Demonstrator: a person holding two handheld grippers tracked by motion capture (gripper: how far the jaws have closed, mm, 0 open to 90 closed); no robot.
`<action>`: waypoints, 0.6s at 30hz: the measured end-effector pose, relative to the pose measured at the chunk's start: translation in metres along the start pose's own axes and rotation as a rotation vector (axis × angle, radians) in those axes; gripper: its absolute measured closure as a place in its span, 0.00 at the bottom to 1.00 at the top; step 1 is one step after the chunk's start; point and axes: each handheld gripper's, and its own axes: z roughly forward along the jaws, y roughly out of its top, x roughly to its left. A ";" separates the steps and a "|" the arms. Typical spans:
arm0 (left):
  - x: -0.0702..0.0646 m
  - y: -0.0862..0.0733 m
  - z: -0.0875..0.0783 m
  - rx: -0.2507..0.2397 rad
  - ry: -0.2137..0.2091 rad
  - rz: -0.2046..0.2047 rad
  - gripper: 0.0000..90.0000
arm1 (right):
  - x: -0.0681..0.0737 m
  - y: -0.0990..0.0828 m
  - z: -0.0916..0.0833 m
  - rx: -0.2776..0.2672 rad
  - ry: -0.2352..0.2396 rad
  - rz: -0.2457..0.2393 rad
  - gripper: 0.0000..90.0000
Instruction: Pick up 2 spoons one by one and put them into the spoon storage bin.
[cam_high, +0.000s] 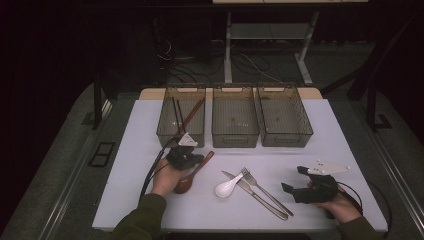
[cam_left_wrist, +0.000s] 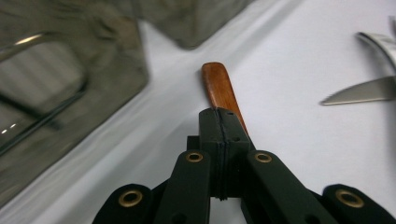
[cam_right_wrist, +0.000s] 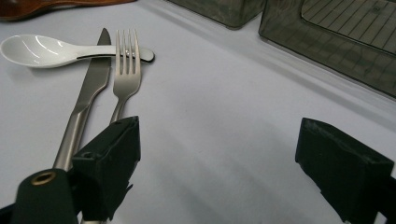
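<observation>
- The brown wooden spoon (cam_high: 192, 172), light, stiff and smooth, lies on the white surface (cam_high: 320, 135) before 3 bins.
- Its handle is pinched by the left tool (cam_left_wrist: 219, 133); the right tool (cam_right_wrist: 233, 163) is spread.

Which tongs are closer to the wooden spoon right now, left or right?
Left. The left tongs are shut right over the wooden spoon, above its handle. The right tongs sit open far across the table, beyond the knife and fork.
</observation>
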 end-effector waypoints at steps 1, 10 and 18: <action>-0.002 0.001 0.001 0.002 -0.011 0.001 0.99 | 0.000 0.000 0.000 0.001 0.000 0.000 0.16; -0.013 0.005 0.003 0.014 -0.069 0.065 0.99 | 0.000 0.000 0.000 -0.002 0.003 -0.003 0.16; -0.012 0.001 -0.015 -0.039 -0.081 0.035 0.94 | 0.001 0.000 0.000 -0.001 0.004 -0.006 0.16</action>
